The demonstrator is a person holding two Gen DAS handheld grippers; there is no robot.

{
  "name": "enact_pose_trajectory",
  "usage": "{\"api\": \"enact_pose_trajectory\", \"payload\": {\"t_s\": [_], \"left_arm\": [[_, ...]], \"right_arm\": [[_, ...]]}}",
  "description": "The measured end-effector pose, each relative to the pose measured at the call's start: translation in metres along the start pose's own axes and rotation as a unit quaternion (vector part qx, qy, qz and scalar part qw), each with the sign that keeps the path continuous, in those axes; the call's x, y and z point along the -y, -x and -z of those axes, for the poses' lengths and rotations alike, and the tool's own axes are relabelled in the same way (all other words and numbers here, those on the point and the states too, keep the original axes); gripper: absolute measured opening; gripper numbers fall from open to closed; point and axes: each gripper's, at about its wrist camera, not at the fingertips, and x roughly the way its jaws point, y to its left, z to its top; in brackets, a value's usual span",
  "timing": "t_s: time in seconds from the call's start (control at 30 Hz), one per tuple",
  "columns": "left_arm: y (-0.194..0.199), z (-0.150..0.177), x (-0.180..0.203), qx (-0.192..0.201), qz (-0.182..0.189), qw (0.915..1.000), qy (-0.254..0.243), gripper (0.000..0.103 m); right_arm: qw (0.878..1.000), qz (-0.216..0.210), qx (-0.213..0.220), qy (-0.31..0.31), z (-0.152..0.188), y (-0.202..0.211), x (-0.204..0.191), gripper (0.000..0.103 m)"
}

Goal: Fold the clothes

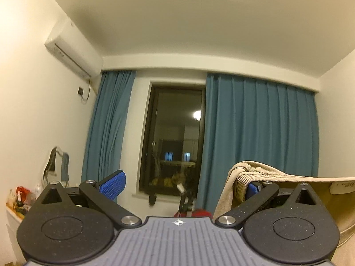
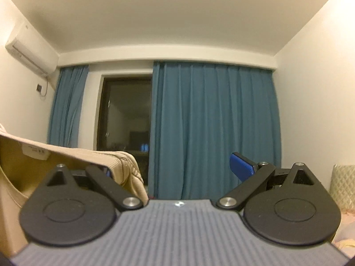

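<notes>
Left wrist view, garment: a beige ribbed knit garment (image 1: 248, 173) hangs at the right of the frame, its edge stretched flat toward the right border, a white label (image 1: 342, 187) on its inner face.
Left gripper (image 1: 184, 186): fingers spread wide; the left blue ribbed pad (image 1: 113, 186) stands free in the air, the right blue pad (image 1: 254, 188) is tucked under the cloth, which drapes over that finger.
Right wrist view, garment: the same beige knit (image 2: 124, 166) comes in from the left edge and falls in folds over the left finger, with the white label (image 2: 35, 151) near the border.
Right gripper (image 2: 175, 170): fingers spread wide; the right blue pad (image 2: 241, 168) is bare, the left pad is almost hidden behind the cloth.
Grip: neither gripper pinches the cloth; each carries it on one finger.
Behind: teal-blue pleated curtains (image 1: 259, 122) flank a dark window (image 1: 175, 137) reflecting the room.
Left wall: a white wall-mounted air conditioner (image 1: 73, 48) sits high up, with a wavy-edged mirror (image 1: 55, 166) below it above a cluttered white shelf (image 1: 13, 217).
Far right, right wrist view: a pale quilted cushion (image 2: 342, 186).
</notes>
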Motion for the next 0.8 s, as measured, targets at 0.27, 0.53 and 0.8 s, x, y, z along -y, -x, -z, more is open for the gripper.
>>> {"api": "enact_pose_trajectory", "payload": {"t_s": [0.27, 0.53, 0.8], "left_arm": [[-0.149, 0.098, 0.003, -0.091, -0.021, 0.9956, -0.007, 0.103], [-0.355, 0.303, 0.046, -0.183, -0.033, 0.9823, -0.025, 0.103], [-0.517, 0.527, 0.069, -0.327, 0.009, 0.9401, -0.095, 0.103]], "right_arm": [[0.996, 0.014, -0.09, 0.01, 0.098, -0.099, -0.01, 0.098], [0.982, 0.062, -0.18, 0.015, 0.262, -0.279, -0.008, 0.098], [0.941, 0.041, -0.335, 0.007, 0.481, -0.436, 0.002, 0.098]]}}
